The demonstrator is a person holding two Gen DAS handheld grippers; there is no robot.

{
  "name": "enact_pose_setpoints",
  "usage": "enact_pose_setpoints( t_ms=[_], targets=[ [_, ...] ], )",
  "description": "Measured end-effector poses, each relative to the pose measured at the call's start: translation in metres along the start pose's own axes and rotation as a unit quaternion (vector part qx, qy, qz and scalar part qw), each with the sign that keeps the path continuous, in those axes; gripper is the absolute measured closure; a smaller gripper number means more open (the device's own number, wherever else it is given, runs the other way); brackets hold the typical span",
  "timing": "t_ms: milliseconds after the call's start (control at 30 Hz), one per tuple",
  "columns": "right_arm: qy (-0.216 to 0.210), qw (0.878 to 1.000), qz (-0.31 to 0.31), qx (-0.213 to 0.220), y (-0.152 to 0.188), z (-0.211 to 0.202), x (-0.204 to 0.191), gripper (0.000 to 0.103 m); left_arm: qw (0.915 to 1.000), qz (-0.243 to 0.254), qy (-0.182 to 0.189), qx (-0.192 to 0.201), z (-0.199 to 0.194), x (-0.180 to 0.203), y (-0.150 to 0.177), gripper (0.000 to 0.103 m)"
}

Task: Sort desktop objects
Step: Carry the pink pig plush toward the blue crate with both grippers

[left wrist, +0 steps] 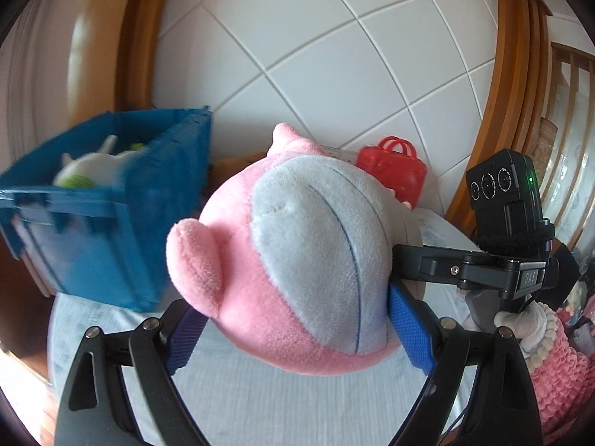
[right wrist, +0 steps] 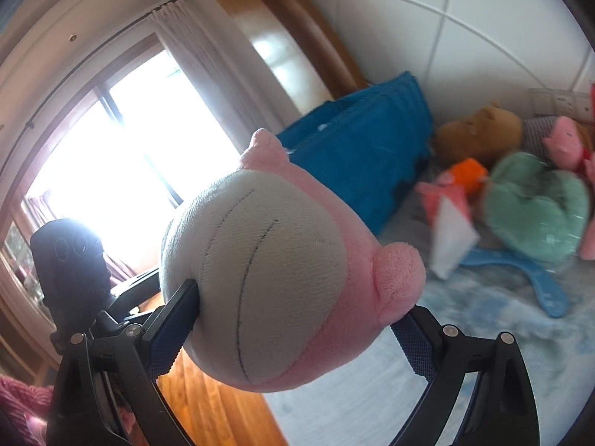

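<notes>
- My left claw (left wrist: 297, 319) and right claw (right wrist: 293, 319) both pinch the plush toy (left wrist: 297, 260); it hangs above the bench (left wrist: 260, 401)
- Pink, round, pale grey-blue belly, stubby limbs; blue bin (left wrist: 111, 223) at ten o'clock

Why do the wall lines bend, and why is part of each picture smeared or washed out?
Left wrist view: the wide lens bows the wall tiles; the blue crate is smeared, the plush toy sharp. Right wrist view: the window glares white, and the green cushion is blurred.
</notes>
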State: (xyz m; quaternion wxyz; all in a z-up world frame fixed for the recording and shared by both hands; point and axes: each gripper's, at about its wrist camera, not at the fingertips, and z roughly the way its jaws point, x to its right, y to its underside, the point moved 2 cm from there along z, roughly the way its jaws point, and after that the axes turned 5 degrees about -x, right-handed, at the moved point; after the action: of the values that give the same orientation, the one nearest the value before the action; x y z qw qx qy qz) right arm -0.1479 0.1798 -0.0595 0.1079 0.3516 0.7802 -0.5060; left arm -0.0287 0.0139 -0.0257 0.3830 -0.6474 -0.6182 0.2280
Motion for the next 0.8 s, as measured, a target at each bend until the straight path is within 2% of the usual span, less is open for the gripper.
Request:
enact_pose_setpoints(
  t_ms=[133, 300, 600, 800],
  targets=[
    [-0.004, 1.000, -0.013, 0.012, -0.019, 0.036, -0.044, 0.006, 0.9999, 0.006, -0.006, 0.007, -0.031, -0.045, -0.013, 0.013],
    [-0.007, 0.999, -0.039, 0.016, -0.059, 0.072, -0.075, 0.006, 0.9996, 0.002, -0.009, 0.028, -0.050, -0.095, -0.041, 0.013],
    [-0.031, 0.996, -0.072, 0.035, -0.145, 0.130, -0.081, 0.006, 0.9979, 0.016, -0.037, 0.050, -0.040, -0.167, -0.121, 0.013],
    [-0.018, 0.996, -0.079, 0.040, -0.212, 0.170, -0.080, 0.006, 0.9981, 0.027, -0.025, 0.049, -0.017, -0.223, -0.181, 0.013]
  ],
)
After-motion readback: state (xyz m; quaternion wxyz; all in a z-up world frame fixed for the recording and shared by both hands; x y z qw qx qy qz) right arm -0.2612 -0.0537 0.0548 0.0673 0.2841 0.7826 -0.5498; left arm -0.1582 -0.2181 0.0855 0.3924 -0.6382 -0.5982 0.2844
